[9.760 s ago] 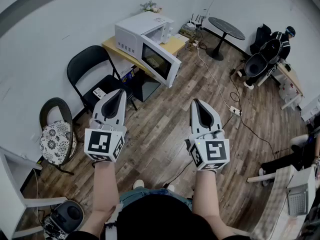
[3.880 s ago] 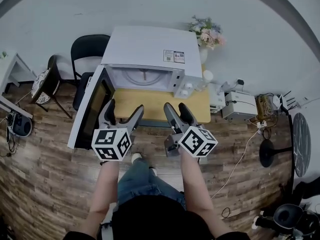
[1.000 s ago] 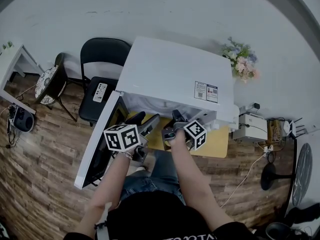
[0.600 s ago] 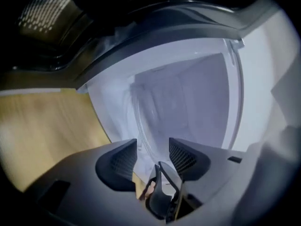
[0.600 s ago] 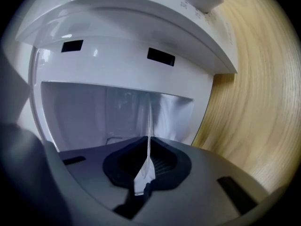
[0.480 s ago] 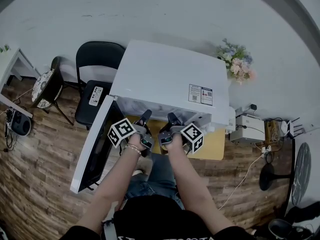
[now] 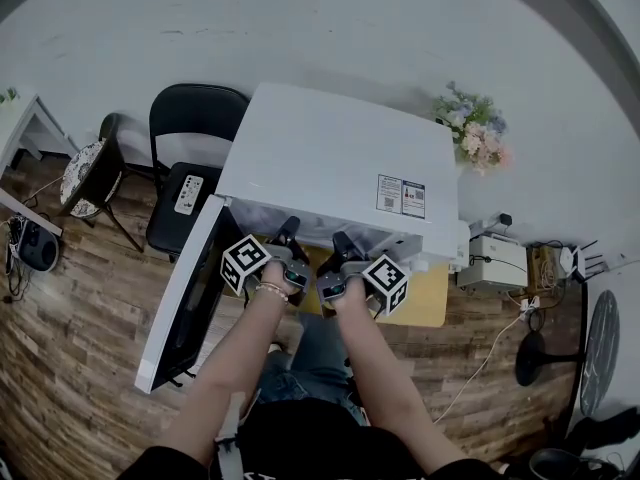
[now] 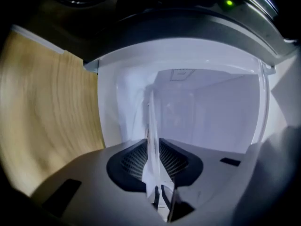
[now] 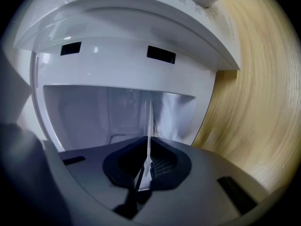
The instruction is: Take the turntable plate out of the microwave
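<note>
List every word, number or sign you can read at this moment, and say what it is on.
No text here is legible.
Two stickers on top of the microwave: print too small to read.
Remote on the chair: button marks too small to read.
Cubes: square marker patterns only, no words.

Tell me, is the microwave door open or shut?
Open. The door hangs out left of the microwave, and both gripper views look into its cavity.
</note>
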Demonstrator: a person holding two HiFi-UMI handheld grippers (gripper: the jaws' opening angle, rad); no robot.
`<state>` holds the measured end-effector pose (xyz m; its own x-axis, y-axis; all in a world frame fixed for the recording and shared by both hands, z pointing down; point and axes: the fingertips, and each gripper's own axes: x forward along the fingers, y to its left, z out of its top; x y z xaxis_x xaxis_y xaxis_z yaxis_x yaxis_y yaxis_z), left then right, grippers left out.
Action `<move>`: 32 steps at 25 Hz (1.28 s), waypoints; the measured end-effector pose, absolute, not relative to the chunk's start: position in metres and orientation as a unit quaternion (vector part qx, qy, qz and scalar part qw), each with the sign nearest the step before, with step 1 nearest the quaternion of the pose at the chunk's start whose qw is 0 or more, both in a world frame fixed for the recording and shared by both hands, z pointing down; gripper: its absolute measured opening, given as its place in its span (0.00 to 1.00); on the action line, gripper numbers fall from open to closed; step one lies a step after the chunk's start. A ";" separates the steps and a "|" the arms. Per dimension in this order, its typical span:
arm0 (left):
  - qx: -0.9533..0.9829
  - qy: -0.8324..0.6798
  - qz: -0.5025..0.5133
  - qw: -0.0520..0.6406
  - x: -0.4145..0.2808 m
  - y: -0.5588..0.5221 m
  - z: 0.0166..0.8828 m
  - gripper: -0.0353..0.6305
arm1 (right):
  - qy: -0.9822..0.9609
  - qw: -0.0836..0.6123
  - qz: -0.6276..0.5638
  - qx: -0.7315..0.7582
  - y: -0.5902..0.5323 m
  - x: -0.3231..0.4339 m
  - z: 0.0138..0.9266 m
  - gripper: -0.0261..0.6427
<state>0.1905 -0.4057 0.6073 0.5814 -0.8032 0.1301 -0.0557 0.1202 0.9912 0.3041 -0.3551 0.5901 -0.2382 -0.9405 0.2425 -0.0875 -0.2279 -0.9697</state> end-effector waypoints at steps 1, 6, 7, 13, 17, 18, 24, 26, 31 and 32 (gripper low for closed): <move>0.596 -0.357 -0.294 0.657 0.190 -0.408 0.606 0.18 | 0.511 0.358 -0.599 -0.502 -0.355 0.303 0.589 0.08; 0.589 -0.363 -0.318 0.648 0.189 -0.412 0.605 0.15 | 0.514 0.361 -0.604 -0.490 -0.351 0.299 0.588 0.08; 0.588 -0.363 -0.325 0.646 0.188 -0.413 0.604 0.13 | 0.514 0.363 -0.605 -0.488 -0.350 0.298 0.587 0.08; 0.581 -0.344 -0.371 0.637 0.188 -0.415 0.598 0.12 | 0.523 0.364 -0.597 -0.487 -0.351 0.299 0.582 0.08; 0.582 -0.335 -0.386 0.632 0.186 -0.411 0.597 0.12 | 0.538 0.337 -0.598 -0.489 -0.350 0.296 0.582 0.09; 0.583 -0.335 -0.388 0.630 0.186 -0.409 0.597 0.12 | 0.539 0.333 -0.600 -0.488 -0.349 0.296 0.583 0.09; 0.596 -0.327 -0.387 0.623 0.182 -0.397 0.597 0.12 | 0.564 0.332 -0.595 -0.467 -0.339 0.292 0.586 0.09; 0.597 -0.324 -0.384 0.625 0.182 -0.388 0.595 0.12 | 0.569 0.337 -0.594 -0.459 -0.335 0.292 0.586 0.09; 0.601 -0.312 -0.392 0.622 0.176 -0.369 0.591 0.12 | 0.584 0.334 -0.587 -0.451 -0.325 0.290 0.582 0.11; 0.603 -0.313 -0.388 0.623 0.174 -0.365 0.590 0.12 | 0.585 0.337 -0.585 -0.450 -0.324 0.290 0.582 0.11</move>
